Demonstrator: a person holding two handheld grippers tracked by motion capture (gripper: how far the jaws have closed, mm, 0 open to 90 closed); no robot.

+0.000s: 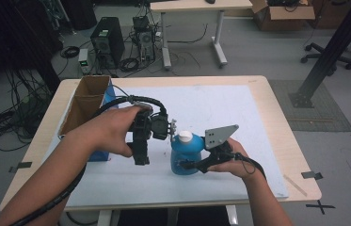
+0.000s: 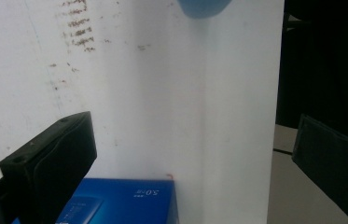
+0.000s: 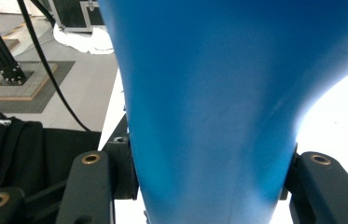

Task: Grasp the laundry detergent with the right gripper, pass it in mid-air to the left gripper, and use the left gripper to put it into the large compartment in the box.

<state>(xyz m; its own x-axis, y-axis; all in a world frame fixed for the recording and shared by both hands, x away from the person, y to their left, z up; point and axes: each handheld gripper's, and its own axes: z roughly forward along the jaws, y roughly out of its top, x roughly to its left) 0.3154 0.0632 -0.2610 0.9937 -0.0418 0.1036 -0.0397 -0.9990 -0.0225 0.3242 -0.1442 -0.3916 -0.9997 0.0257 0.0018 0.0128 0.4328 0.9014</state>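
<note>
The right gripper [image 1: 188,164] is lying roughly level, pointing toward the person's left, its jaws clamping something between them while the right hand [image 1: 233,162] is wrapping its body from behind. The left gripper [image 1: 141,159] is pointing down, jaws standing wide apart, the left hand [image 1: 112,129] gripping it from the side.

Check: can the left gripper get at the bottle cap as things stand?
Probably yes. The left gripper is open beside the blue bottle, the white cap is uncovered, and the right gripper grips only the body lower down.
</note>
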